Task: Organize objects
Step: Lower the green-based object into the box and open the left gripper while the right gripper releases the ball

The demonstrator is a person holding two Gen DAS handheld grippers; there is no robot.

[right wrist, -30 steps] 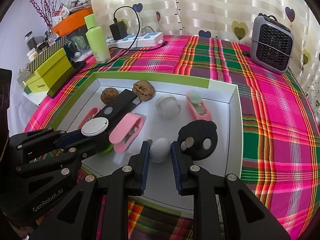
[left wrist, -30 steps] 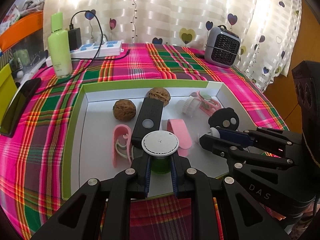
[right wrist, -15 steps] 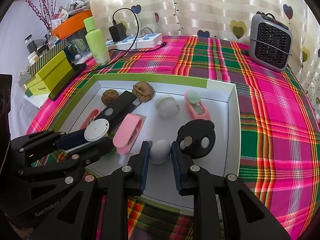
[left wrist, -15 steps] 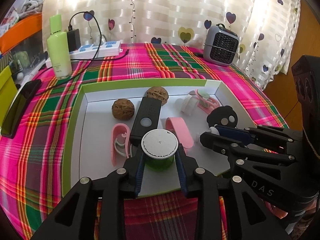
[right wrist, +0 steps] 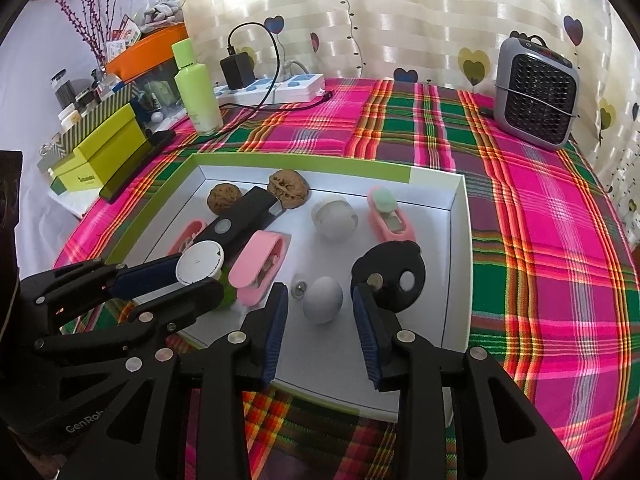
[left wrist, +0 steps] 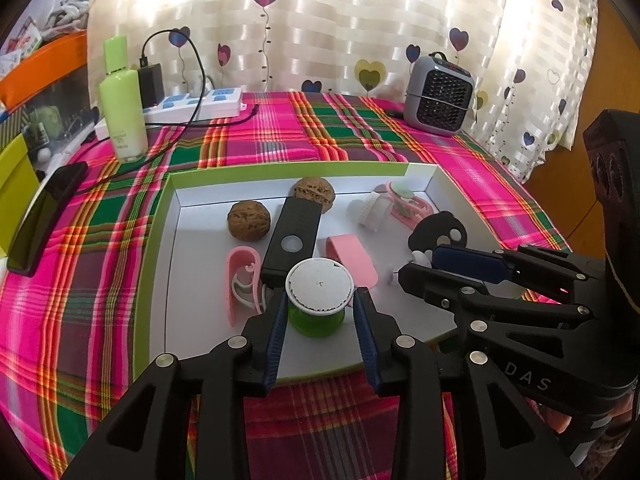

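My left gripper (left wrist: 320,312) reaches forward and a little downward, its jaws parted with the blue pads (left wrist: 276,340) standing clear on both sides of what sits between them, a visible gap at each pad. My right gripper (right wrist: 320,308) lies alongside it, pointing the same way, also spread, its blue pads (right wrist: 366,336) apart from what lies between them. In the left view the right gripper comes in from the right side, its fingers angled toward the left. In the right view the left gripper comes in from the lower left, fingers angled to the right. The two grippers sit close together, side by side, not touching.
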